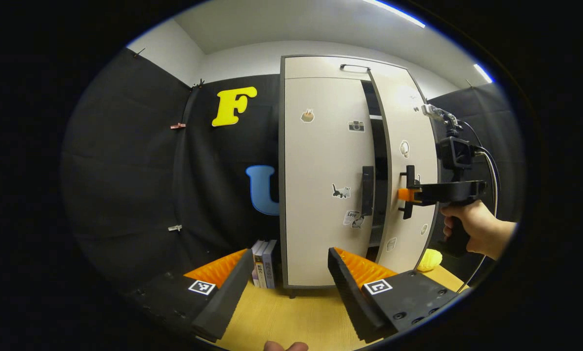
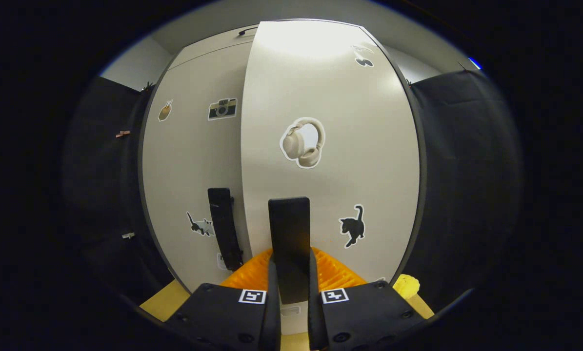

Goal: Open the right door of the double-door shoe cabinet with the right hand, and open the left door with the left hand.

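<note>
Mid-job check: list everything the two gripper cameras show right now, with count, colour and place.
Shoe cabinet: one, cream, on the table.
Right door: one, cream, ajar.
Left door: one, cream, closed.
Door handles: two, black; right handle, left handle.
Books: a few, left of cabinet.
Yellow object: one, right of cabinet.
Table: one, wooden.
Right gripper: shut on right handle.
Left gripper: open, short of cabinet.
Hand: holding right gripper.

Left tool (image 1: pixel 286 287) agape, right tool (image 2: pixel 291 292) clamped.
</note>
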The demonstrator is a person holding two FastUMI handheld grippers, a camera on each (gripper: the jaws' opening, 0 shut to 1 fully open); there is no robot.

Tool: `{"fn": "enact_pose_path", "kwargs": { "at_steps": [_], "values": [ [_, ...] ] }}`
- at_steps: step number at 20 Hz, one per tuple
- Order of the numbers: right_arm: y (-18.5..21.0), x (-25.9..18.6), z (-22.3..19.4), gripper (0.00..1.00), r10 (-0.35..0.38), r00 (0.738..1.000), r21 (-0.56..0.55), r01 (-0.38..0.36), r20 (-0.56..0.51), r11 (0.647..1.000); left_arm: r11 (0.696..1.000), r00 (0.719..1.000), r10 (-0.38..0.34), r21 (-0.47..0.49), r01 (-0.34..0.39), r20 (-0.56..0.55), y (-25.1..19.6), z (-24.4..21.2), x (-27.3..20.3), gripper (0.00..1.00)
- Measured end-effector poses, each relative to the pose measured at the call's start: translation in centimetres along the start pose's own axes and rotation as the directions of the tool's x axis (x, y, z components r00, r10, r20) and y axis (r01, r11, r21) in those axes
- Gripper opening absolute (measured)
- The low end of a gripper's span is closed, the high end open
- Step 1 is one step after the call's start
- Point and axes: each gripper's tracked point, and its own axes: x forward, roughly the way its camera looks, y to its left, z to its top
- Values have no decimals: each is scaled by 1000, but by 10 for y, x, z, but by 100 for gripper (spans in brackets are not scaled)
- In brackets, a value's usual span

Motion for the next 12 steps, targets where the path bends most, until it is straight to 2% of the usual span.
{"fn": "enact_pose_path", "kwargs": {
  "at_steps": [8, 9, 12],
  "values": [
    [-5, -12, 2, 26, 60, 998, 16, -60, -17, 998, 1000, 1000, 20, 14, -20, -4, -17, 3, -18, 95],
    [-5, -13, 3, 21, 67, 998, 23, -67, -15, 997, 1000, 1000, 20, 12, -20, -5, -19, 4, -20, 95],
    [-8, -16, 2, 21, 80, 997, 22, -79, -23, 997, 1000, 1000, 22, 9, -22, 0, -24, 5, -24, 95]
  ]
}}
